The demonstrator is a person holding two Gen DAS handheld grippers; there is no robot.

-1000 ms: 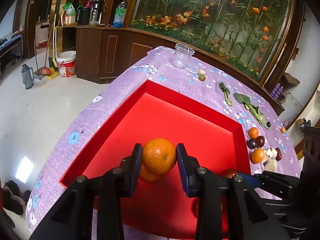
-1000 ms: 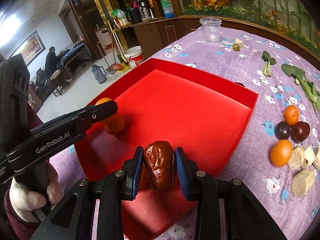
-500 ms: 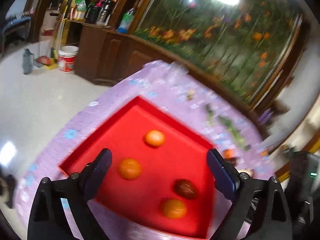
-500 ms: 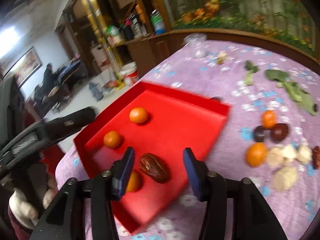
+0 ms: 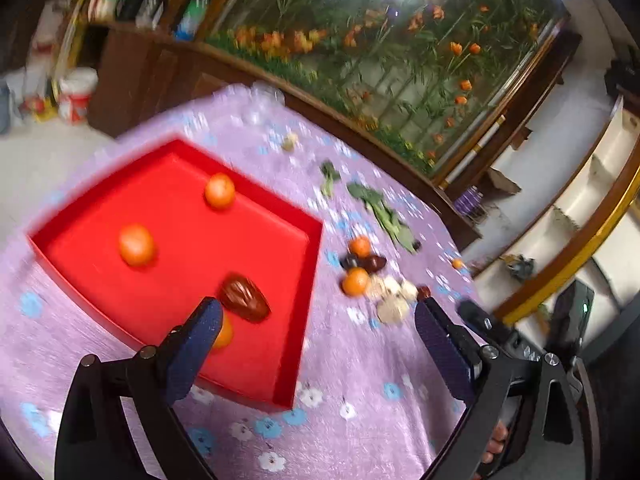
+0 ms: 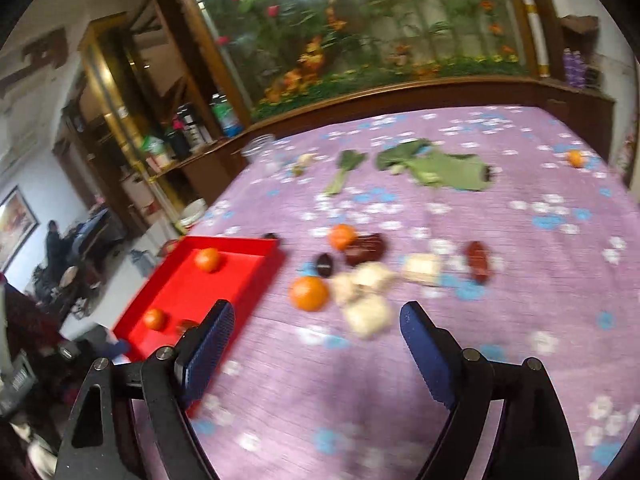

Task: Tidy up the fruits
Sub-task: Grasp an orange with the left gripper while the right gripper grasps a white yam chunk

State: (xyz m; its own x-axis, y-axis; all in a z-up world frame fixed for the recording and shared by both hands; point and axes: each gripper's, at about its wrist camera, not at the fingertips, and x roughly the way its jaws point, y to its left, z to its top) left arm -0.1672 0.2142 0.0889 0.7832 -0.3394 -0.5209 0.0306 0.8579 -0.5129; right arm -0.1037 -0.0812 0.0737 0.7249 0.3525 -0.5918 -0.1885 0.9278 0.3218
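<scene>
Fruits lie in two places on the worktop (image 6: 520, 320), which carries a purple flowered cloth. Inside the red tray (image 5: 280, 360) I count three oranges and one brown date (image 5: 245, 298); one orange (image 5: 224, 334) is half hidden behind a finger of the left gripper (image 5: 316, 356). Outside the tray, just beside its right wall, a small group waits: a big orange (image 6: 309, 293), a smaller orange (image 6: 342, 236), a dark plum-like fruit (image 6: 325, 265), a dark red date (image 6: 366, 249) and a red date (image 6: 478, 260) a little apart. Pale chunks (image 6: 366, 300) (I cannot tell what they are) touch the big orange, and green leaves (image 6: 440, 166) lie further back.

Both grippers are empty, with the jaws spread wide. The right gripper (image 6: 316, 354) hangs above the cloth and looks toward the loose group.

The step in hand, as I judge it, is to fetch the next fruit from that group. To do it well, the big orange seems the best choice, because it is nearest. The jaws should come down on its two free sides, not on the side where the pale chunks touch it, otherwise a chunk may be pinched too. Close gently at the widest part of the orange, so it does not roll away. The pictures are blurred, so slowing before the descent would help.
</scene>
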